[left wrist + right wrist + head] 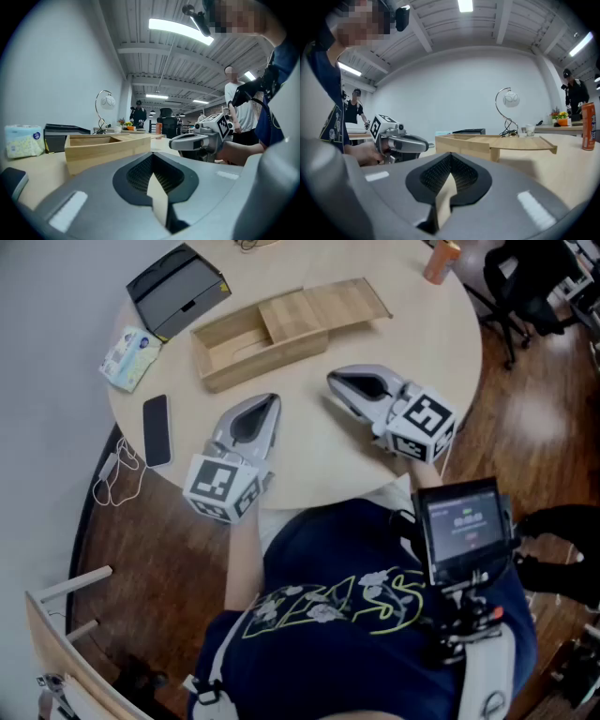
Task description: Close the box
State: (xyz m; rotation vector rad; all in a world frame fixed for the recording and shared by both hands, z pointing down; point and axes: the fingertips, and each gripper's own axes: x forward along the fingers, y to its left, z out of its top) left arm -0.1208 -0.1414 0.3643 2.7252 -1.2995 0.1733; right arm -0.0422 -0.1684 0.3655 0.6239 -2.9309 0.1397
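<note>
A long wooden box [246, 345] lies on the round table [309, 460], past both grippers. Its sliding lid [323, 307] is drawn out to the right, so the left half of the box stands uncovered. In the right gripper view the lid [520, 140] overhangs the box's end [464, 143]. My left gripper [272, 401] rests on the table just short of the box, shut and holding nothing. My right gripper [334, 379] lies to its right, below the lid, also shut and holding nothing. The jaws of each meet at the tip [152, 161] [449, 161].
A black phone [156, 429], a tissue pack [129, 357] and a dark grey case [178, 287] sit at the table's left. An orange can [441, 261] stands at the far right edge. A white cable [117, 474] hangs off the left rim. A black chair [525, 287] stands beyond.
</note>
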